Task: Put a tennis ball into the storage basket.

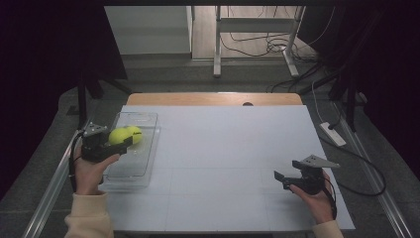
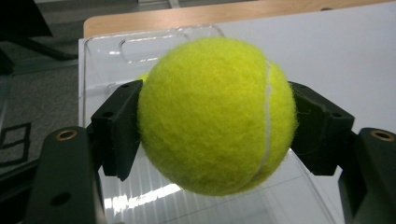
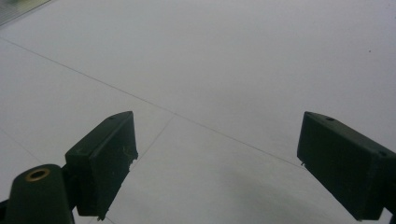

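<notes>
Left gripper [image 1: 120,144] fingers clamped on tennis ball [image 2: 217,114] above clear tray [image 1: 130,171]; right gripper [image 3: 217,163] fingers apart over tabletop [image 1: 223,148]; early release risks rebound off second ball [image 1: 134,133].

Two tennis balls [image 1: 119,136] [image 1: 134,133] — one clear tray [image 1: 130,171], two claws [image 1: 128,142] [image 1: 280,179]

Fuzzy felt ball [image 2: 215,116], clear glossy plastic tray [image 2: 154,39]

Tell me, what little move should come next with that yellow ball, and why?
Probably lower it and let go. The left gripper is shut on the tennis ball, held above the clear tray where another ball lies; the right gripper waits open.
</notes>
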The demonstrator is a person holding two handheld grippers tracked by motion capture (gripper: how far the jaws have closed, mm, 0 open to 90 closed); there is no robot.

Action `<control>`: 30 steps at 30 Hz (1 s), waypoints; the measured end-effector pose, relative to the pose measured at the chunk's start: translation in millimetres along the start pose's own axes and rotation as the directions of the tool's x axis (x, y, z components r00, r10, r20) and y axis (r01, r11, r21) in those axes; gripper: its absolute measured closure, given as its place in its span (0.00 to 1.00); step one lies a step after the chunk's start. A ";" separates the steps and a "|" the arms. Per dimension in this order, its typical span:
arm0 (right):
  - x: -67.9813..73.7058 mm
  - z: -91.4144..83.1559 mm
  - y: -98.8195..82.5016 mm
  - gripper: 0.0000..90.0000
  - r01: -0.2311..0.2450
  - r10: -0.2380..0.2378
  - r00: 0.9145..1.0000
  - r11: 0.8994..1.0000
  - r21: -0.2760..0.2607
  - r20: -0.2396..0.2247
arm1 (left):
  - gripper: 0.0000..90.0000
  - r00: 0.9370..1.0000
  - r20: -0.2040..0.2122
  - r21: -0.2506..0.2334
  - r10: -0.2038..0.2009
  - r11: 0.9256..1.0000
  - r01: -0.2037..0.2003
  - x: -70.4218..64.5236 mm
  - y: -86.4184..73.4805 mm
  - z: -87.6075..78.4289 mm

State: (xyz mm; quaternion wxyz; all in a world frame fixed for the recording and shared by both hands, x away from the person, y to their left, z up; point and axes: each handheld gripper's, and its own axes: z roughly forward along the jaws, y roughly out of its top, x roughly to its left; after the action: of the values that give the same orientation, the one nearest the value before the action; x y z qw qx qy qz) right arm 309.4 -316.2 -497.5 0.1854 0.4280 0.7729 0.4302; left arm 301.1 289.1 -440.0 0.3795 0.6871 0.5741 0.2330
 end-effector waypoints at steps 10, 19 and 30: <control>0.4 0.1 -0.1 0.13 0.001 -0.001 1.000 1.000 0.001 -0.002 | 0.30 0.999 -0.031 0.055 0.009 0.998 -0.008 3.0 -3.2 8.2; 0.5 0.9 -0.5 0.13 0.001 -0.001 1.000 1.000 0.006 -0.003 | 0.30 0.999 -0.050 0.092 0.013 0.996 -0.009 5.8 -4.7 14.7; 0.0 1.2 -1.0 0.13 -0.003 0.003 1.000 1.000 0.007 -0.003 | 0.30 0.998 -0.050 0.154 0.033 0.988 -0.025 8.8 -7.5 27.0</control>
State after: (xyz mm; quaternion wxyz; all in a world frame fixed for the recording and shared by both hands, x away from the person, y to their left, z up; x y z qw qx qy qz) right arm 309.7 -315.8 -499.0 0.1821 0.4291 0.7739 0.4286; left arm 318.9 291.1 -463.3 0.3070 0.7164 0.5898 0.2116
